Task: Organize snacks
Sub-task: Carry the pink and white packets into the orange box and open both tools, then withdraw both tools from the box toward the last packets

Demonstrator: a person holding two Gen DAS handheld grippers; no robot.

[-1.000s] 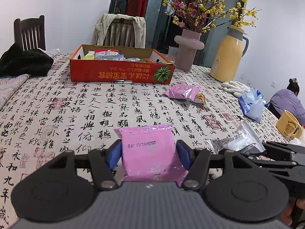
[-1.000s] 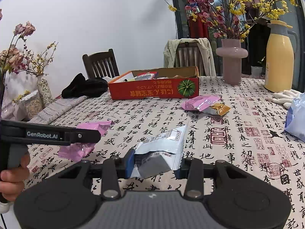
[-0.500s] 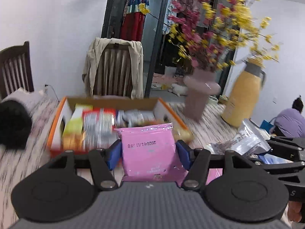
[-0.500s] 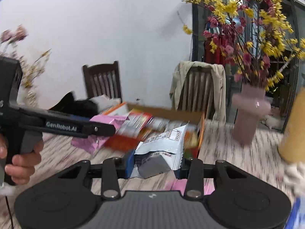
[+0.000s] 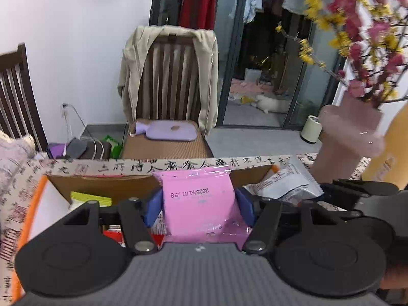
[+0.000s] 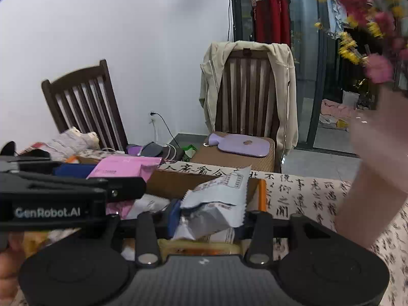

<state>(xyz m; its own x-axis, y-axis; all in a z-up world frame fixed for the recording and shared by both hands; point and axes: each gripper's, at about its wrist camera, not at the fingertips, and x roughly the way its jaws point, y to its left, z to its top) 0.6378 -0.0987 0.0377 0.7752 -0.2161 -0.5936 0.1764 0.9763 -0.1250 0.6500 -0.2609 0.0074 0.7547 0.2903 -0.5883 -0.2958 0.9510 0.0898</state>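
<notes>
the pink snack packet (image 5: 199, 204) is clamped between the blue pads of the left gripper (image 5: 199, 207), gripped by its sides so that the flat face stays upright and can be lowered edge-first. it is held above the open cardboard box (image 5: 102, 188), over packets already lying inside, which suggests that the box is meant as the collecting place for the snacks.

the silver-grey packet (image 6: 216, 201) sits between the fingers of the right gripper (image 6: 207, 216), whose jaws are opening; the left pad is seen against the crumpled wrapper, though whether the right pad presses on it cannot be told. the packet is placed over the box's near-right corner, by the orange rim (image 6: 262, 193) (a release here would be judged to drop it inside).

both tools are brought side by side, presumably so that two packets are delivered in one trip. the pink vase (image 5: 349, 137) stands just beside the box, so a wide swing to that side would be risky.
</notes>
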